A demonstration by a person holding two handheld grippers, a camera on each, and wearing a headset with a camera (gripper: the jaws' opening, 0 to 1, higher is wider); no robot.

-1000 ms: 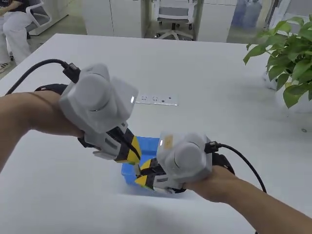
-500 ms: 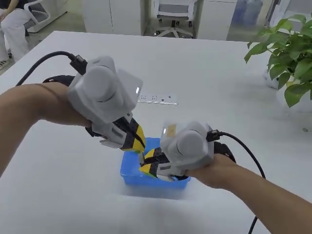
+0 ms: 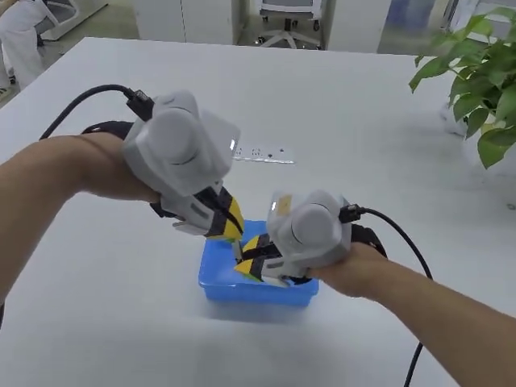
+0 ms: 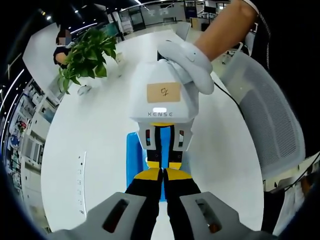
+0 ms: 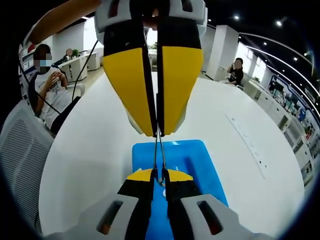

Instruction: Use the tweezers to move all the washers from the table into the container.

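The left claw (image 5: 158,131) is clenched on the rear end of the tweezers (image 5: 159,155). The right claw (image 5: 160,176) looks clenched across their tips, above the blue container (image 5: 197,162) on the desk (image 5: 85,165). I cannot tell whether a washer is held. My worry is that too hard a squeeze could spring a washer out past the rim, and the two grips pulling against each other could twist the thin legs. The tweezers' long axis runs claw to claw, tips pointing down toward the container.

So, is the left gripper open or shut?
Shut: in the right gripper view, the left gripper pinches the thin tweezers between its yellow jaws, over the blue container.
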